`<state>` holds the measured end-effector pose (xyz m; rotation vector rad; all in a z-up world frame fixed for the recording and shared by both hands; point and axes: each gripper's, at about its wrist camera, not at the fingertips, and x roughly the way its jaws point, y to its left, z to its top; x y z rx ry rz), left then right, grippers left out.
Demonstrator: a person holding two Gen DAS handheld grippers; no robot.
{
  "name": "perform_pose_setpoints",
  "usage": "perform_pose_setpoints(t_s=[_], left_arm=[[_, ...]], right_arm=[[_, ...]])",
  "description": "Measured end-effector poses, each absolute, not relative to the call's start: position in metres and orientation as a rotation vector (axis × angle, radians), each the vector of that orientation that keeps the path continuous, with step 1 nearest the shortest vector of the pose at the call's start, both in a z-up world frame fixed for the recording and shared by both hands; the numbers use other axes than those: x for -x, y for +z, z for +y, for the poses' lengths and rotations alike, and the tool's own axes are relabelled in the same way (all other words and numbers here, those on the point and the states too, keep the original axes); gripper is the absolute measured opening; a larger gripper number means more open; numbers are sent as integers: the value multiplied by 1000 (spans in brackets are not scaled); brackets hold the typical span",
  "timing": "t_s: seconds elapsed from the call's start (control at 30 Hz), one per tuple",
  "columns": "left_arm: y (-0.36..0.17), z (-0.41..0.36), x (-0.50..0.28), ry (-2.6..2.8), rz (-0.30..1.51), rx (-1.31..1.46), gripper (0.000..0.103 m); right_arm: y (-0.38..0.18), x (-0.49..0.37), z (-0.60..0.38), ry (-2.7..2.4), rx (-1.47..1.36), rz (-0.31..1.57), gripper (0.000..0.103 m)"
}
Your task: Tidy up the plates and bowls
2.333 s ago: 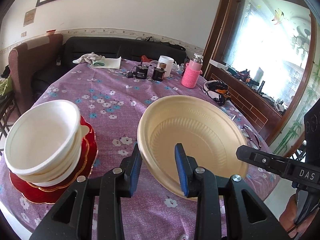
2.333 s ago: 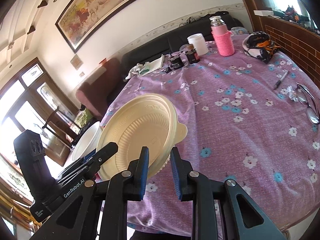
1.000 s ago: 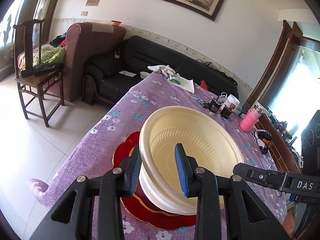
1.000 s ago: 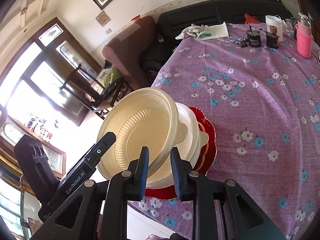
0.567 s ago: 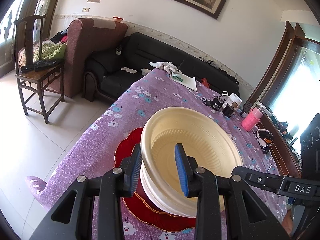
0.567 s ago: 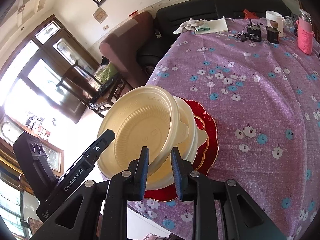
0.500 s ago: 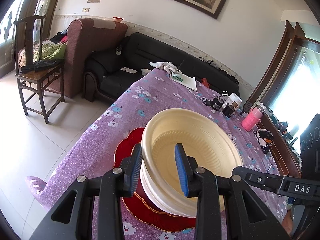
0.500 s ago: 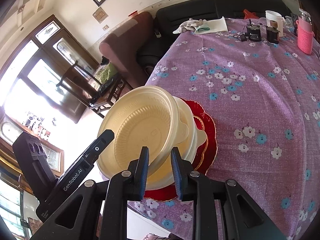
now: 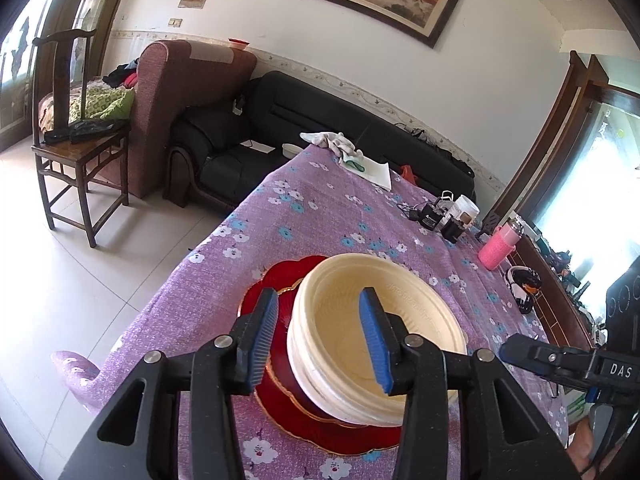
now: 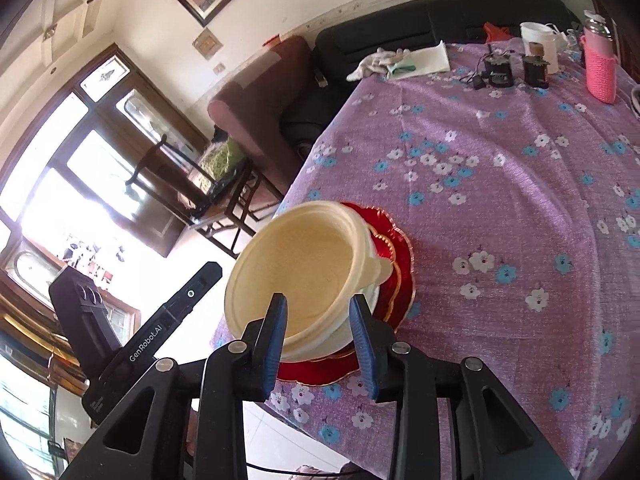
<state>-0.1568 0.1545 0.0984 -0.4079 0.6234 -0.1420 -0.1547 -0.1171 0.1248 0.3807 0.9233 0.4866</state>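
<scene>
Looks nearly done to me: the cream bowl point(image 9: 384, 320) now sits nested on the white bowls point(image 9: 320, 384) atop the red plates point(image 9: 280, 392) at the bench point(image 9: 320, 216) corner, both left tongs point(image 9: 320, 340) and right tongs point(image 10: 318, 338) opening off its rim, nothing gripped.

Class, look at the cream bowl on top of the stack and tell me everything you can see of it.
The cream bowl is round and shallow, seemingly thin plastic, with a ribbed inner wall, a flat rim and a small tab. It sits upright, empty, nested on white bowls over red plates near the table's edge. Both grippers' opening jaws straddle its rim without pressing it.
</scene>
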Motion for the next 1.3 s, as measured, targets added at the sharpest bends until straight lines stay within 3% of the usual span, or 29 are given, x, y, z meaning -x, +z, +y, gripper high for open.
perform_pose_setpoints(t_s=[0.3,0.9,1.0,1.1,1.3], left_arm=[[72,195,154,-100,702,472,45],[27,192,131,-130,808,510,47],[24,190,127,-131,806,508,42],[21,186,122,-119,807,482,19],[12,174,118,-109,800,469,7]], right_arm=[[98,146,-158,413,-446,958,35],[48,120,-145,384,-433,1047,35],[43,116,-137,389,-412,1054,31],[37,112,-130,404,-396,1060,19],[35,114,-122,401,-363,1023,14]])
